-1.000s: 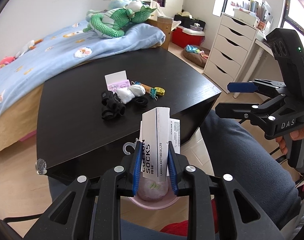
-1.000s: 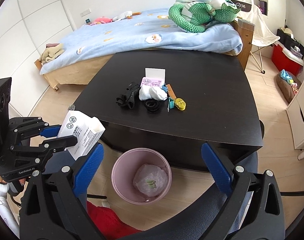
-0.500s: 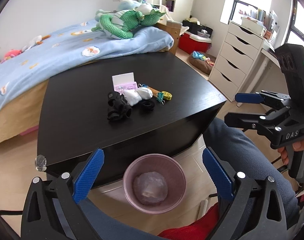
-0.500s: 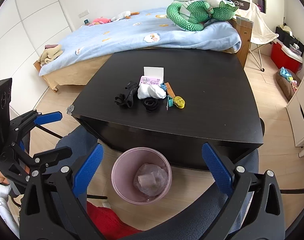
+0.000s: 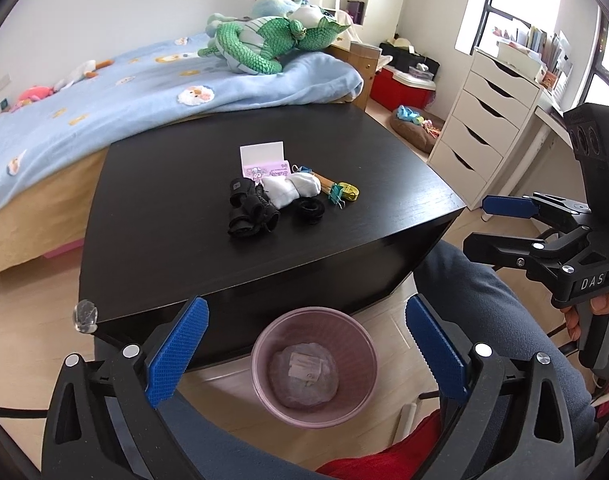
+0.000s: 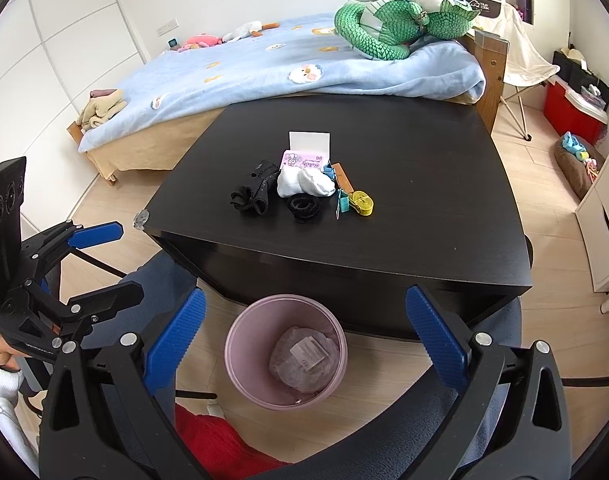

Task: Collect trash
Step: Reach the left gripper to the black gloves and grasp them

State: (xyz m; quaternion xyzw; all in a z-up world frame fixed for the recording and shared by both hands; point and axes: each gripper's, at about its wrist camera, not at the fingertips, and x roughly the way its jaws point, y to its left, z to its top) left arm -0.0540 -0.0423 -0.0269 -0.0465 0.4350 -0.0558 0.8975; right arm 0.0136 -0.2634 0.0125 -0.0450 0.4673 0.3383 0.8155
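Note:
My left gripper (image 5: 304,316) hangs open over the pink bin (image 5: 260,344) on the floor by the black table (image 5: 164,200), nothing between its fingers. A white sock package label (image 5: 304,364) lies in the bin on crumpled clear plastic. My right gripper (image 6: 306,300) is open and empty above the same bin (image 6: 240,360); it also shows at the right (image 5: 480,224). On the table lie black socks (image 5: 250,210), white socks (image 5: 292,190), a pink card box (image 5: 264,164), black hair ties (image 5: 310,208), a blue binder clip (image 5: 336,194) and a yellow tape measure (image 5: 350,192).
A bed with a blue blanket (image 5: 124,100) and a green plush dragon (image 5: 272,44) stands behind the table. A white drawer chest (image 5: 492,120) is at the right. The person's legs (image 5: 484,308) flank the bin, and something red (image 6: 224,444) lies on the floor.
The left gripper opened and let go of the white sock package, which dropped into the pink bin. The right gripper stayed open in place.

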